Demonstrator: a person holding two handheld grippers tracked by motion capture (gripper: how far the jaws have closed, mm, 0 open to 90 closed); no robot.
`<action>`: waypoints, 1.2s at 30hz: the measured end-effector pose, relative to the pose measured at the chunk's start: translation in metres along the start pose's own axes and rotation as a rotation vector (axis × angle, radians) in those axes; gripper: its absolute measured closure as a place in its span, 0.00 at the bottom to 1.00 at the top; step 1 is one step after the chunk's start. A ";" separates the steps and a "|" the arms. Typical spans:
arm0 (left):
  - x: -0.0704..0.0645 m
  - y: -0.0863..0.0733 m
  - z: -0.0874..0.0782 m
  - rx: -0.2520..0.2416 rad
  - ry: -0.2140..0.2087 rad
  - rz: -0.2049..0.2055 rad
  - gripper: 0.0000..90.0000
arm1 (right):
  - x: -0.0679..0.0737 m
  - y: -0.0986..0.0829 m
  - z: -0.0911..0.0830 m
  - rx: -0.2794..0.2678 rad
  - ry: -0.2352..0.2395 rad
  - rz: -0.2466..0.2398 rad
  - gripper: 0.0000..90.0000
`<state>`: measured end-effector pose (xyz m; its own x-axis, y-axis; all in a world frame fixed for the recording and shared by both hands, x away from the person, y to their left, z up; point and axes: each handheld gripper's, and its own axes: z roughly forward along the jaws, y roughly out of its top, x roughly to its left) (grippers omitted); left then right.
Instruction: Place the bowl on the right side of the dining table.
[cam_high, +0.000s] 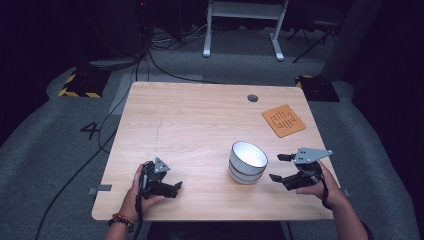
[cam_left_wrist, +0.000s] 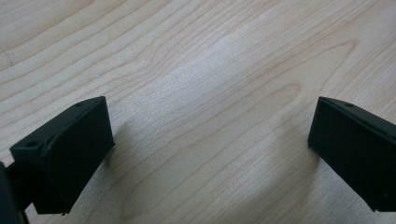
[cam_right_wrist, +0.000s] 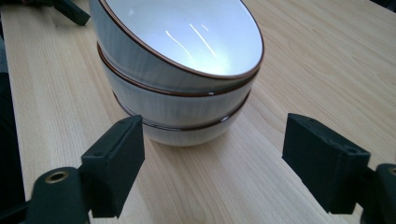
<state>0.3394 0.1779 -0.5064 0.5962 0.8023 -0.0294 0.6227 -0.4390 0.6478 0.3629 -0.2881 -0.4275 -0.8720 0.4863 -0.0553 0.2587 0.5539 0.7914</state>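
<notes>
A stack of white bowls (cam_high: 248, 162) with brown rims stands on the wooden table (cam_high: 200, 120), right of centre near the front. In the right gripper view the stack (cam_right_wrist: 180, 65) shows three nested bowls just beyond the jaws. My right gripper (cam_high: 279, 167) is open, a short way to the right of the stack and pointing at it, with nothing between its jaws (cam_right_wrist: 210, 161). My left gripper (cam_high: 177, 187) rests low near the table's front left. It is open over bare wood (cam_left_wrist: 210, 144).
An orange mat (cam_high: 283, 120) with a dark pattern lies at the table's right rear. A small grey round cap (cam_high: 252, 98) sits in the tabletop near the back edge. Cables trail on the floor to the left. A white desk frame (cam_high: 245, 25) stands beyond.
</notes>
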 end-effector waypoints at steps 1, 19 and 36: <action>0.000 0.000 0.000 0.000 -0.001 -0.001 0.00 | 0.002 0.002 0.000 0.000 -0.001 -0.003 0.23; 0.000 0.000 0.000 0.000 0.000 0.000 0.00 | 0.013 0.031 0.005 -0.003 0.044 -0.071 0.25; 0.000 0.000 0.000 0.000 0.000 0.000 0.00 | 0.023 0.050 0.018 -0.013 0.111 -0.106 0.28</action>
<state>0.3393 0.1780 -0.5064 0.5961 0.8024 -0.0297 0.6228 -0.4387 0.6478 0.3635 -0.2369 -0.4005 -0.9350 0.3472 -0.0717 0.1578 0.5886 0.7928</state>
